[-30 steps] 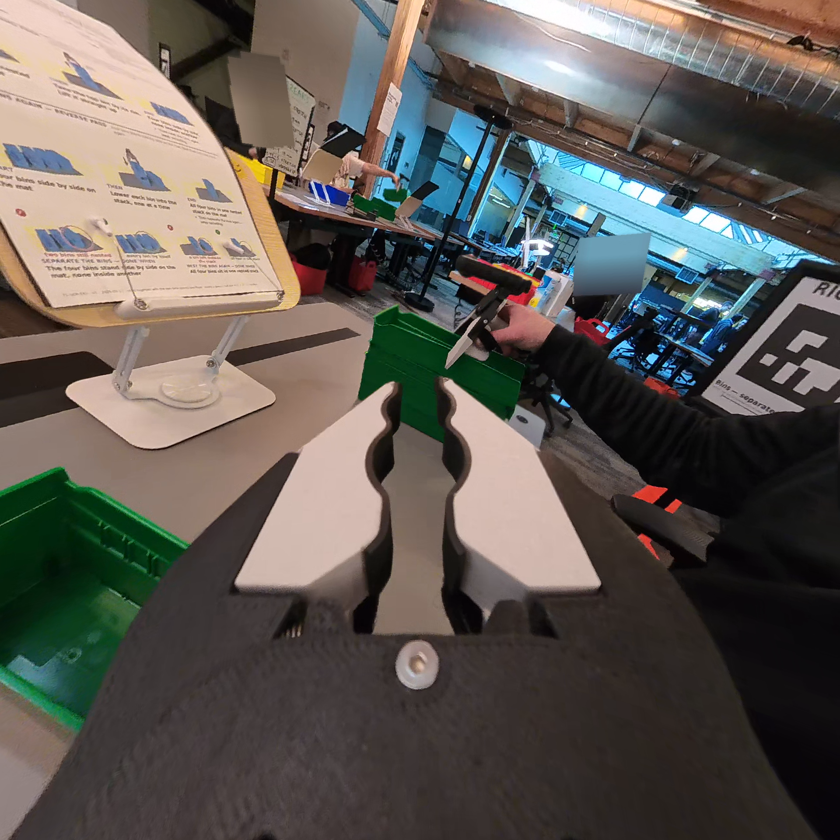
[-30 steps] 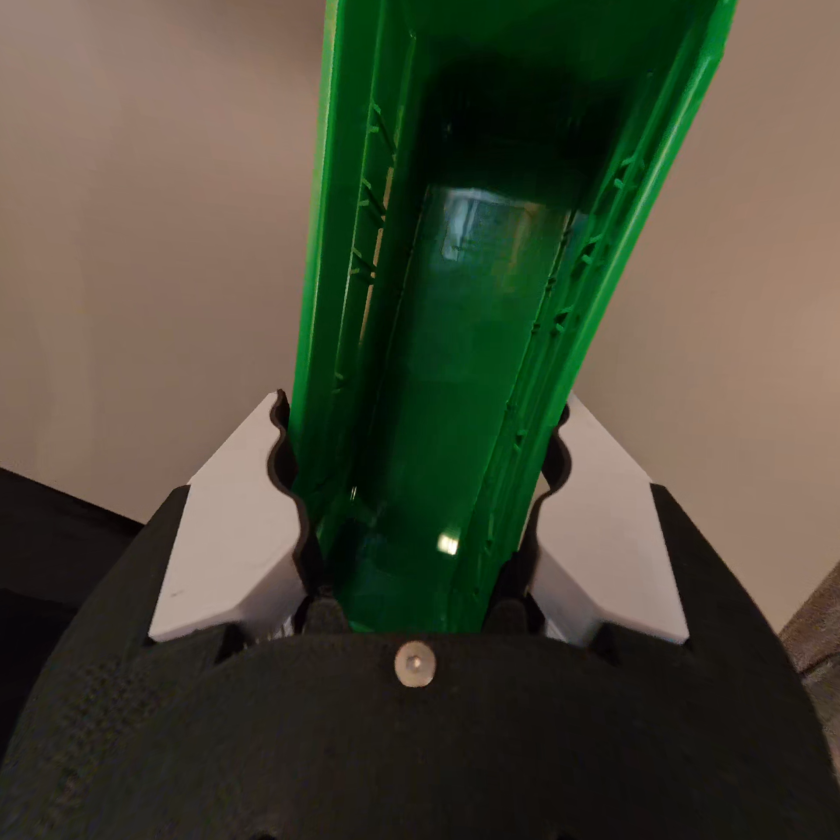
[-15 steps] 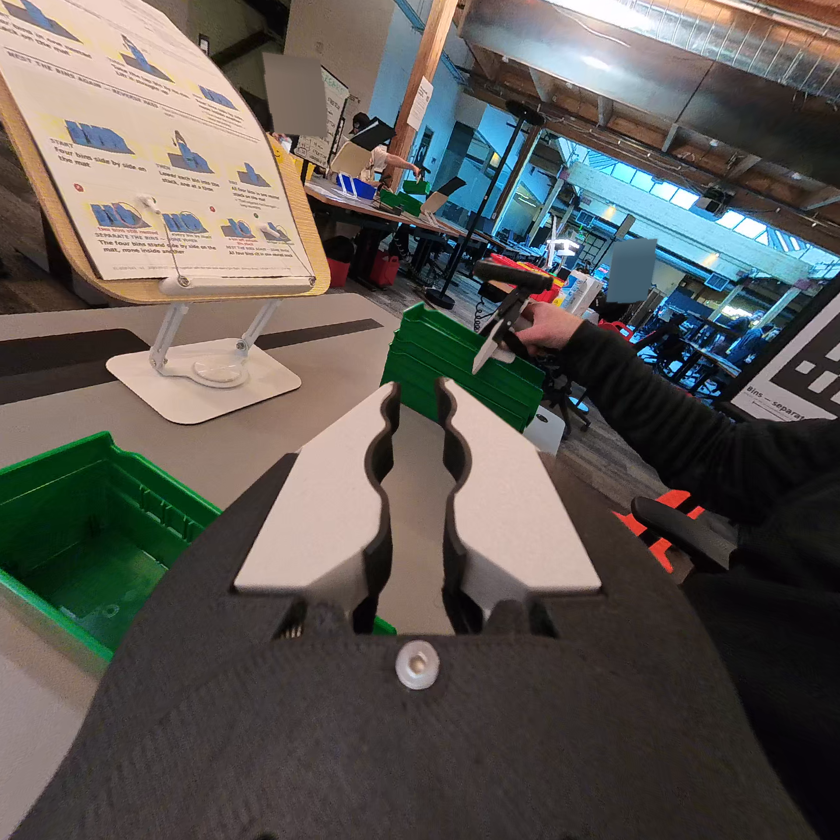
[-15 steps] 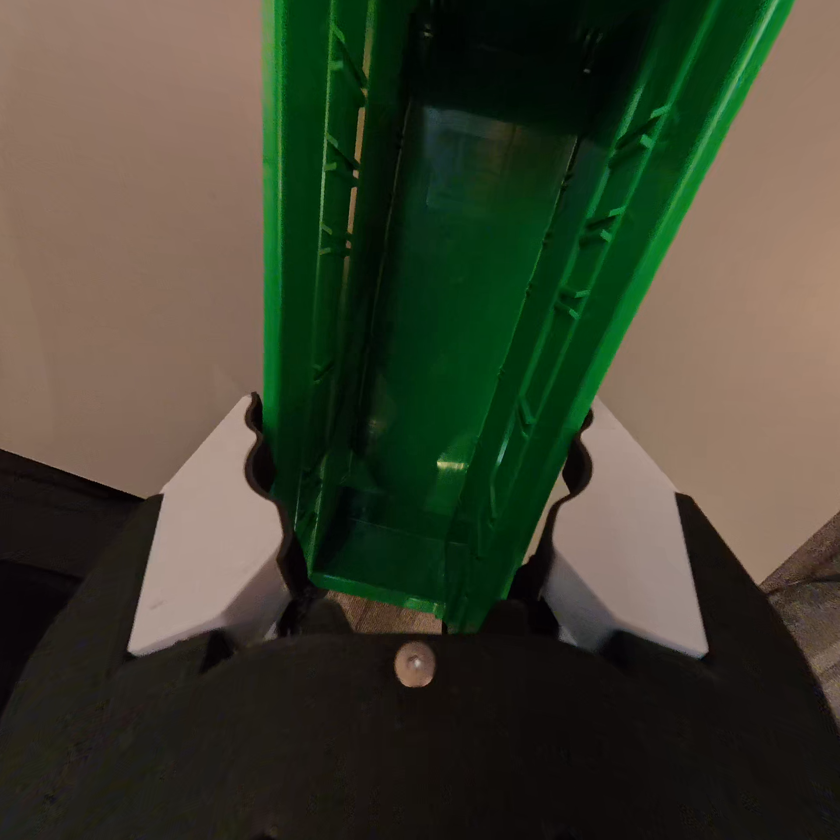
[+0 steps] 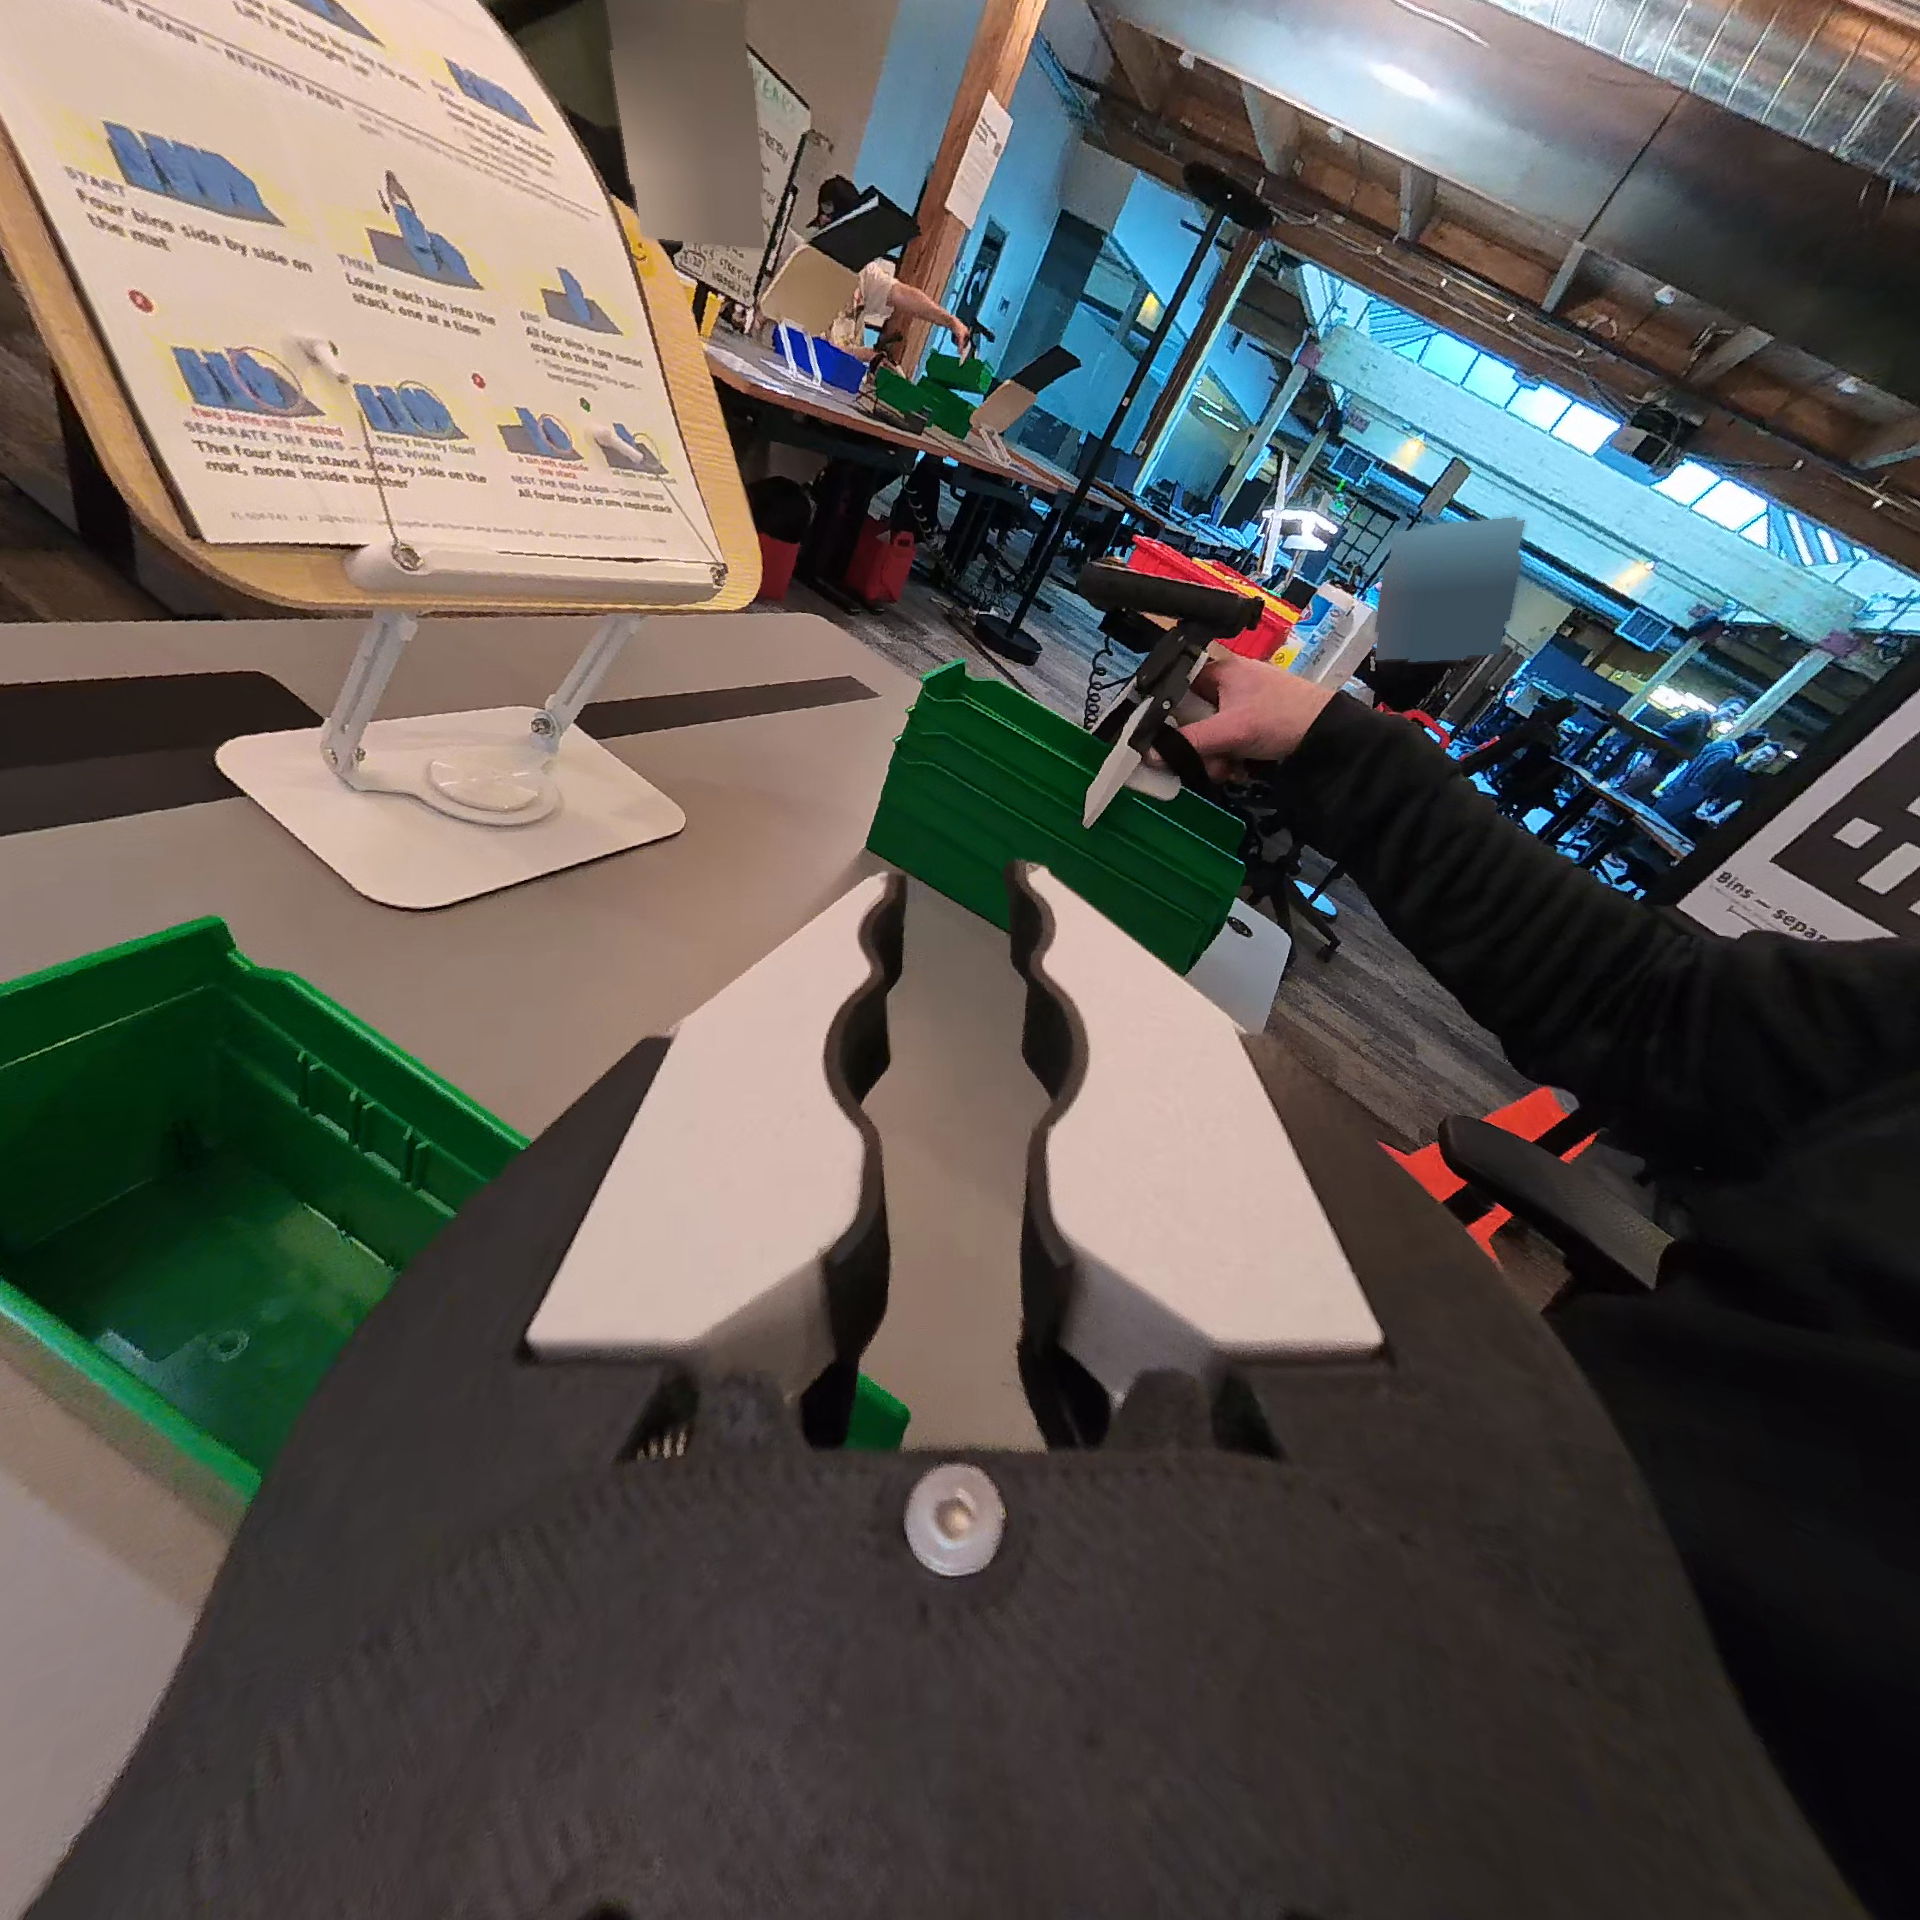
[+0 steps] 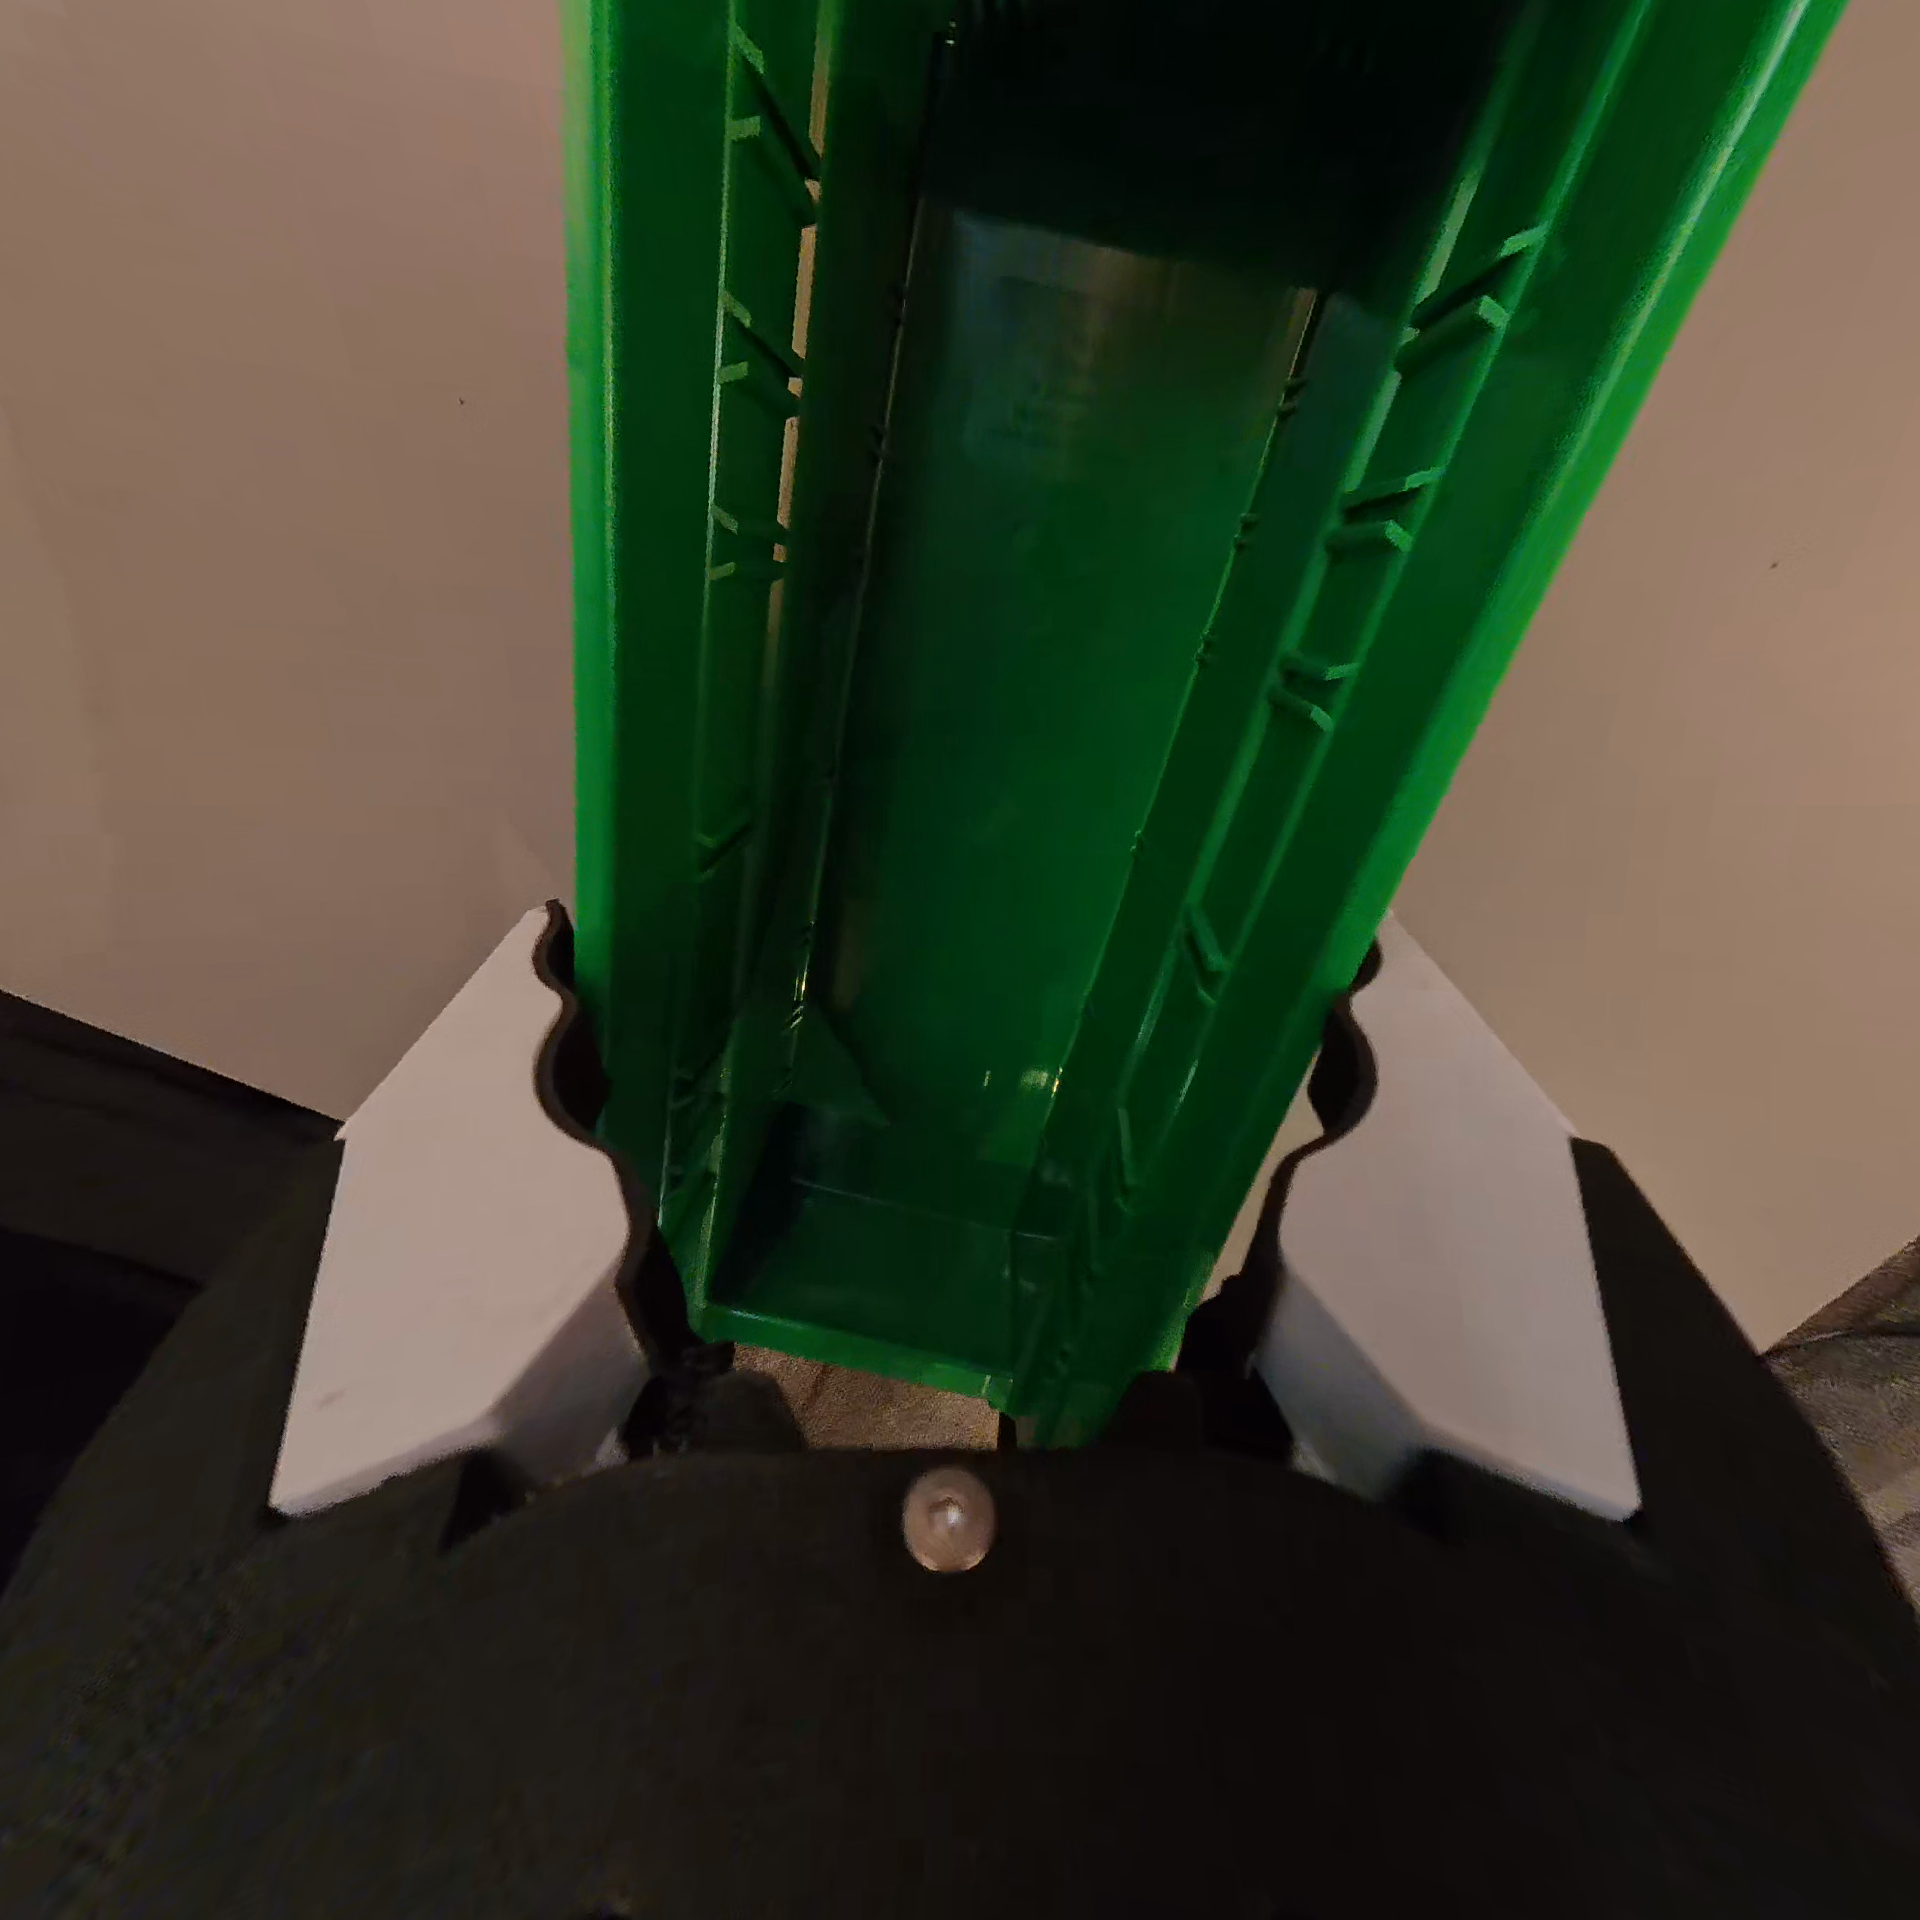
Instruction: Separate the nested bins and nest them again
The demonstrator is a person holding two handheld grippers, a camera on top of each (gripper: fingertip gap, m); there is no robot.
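Observation:
My left gripper (image 5: 954, 883) hangs over the grey table (image 5: 727, 956) with its jaws a narrow gap apart and nothing between them. A single green bin (image 5: 208, 1143) sits open-side up to its lower left. A stack of nested green bins (image 5: 1039, 831) stands at the table's right edge. My right gripper (image 5: 1122, 769) sits on the stack's near end, held by a hand. In the right wrist view the right gripper (image 6: 961, 925) straddles the stack (image 6: 1039, 727). Its pads (image 6: 582, 1060) touch both long walls.
A white stand with a picture sheet (image 5: 364, 312) stands at the back left of the table. A person's black sleeve (image 5: 1558, 935) reaches in from the right. A black-and-white marker board (image 5: 1849, 831) is at the far right. Beyond the table edge lies floor (image 5: 1351, 997).
The right jaws have widened and the stack has slid outward, so its near end wall now shows. The left view has shifted so more of the single bin shows.

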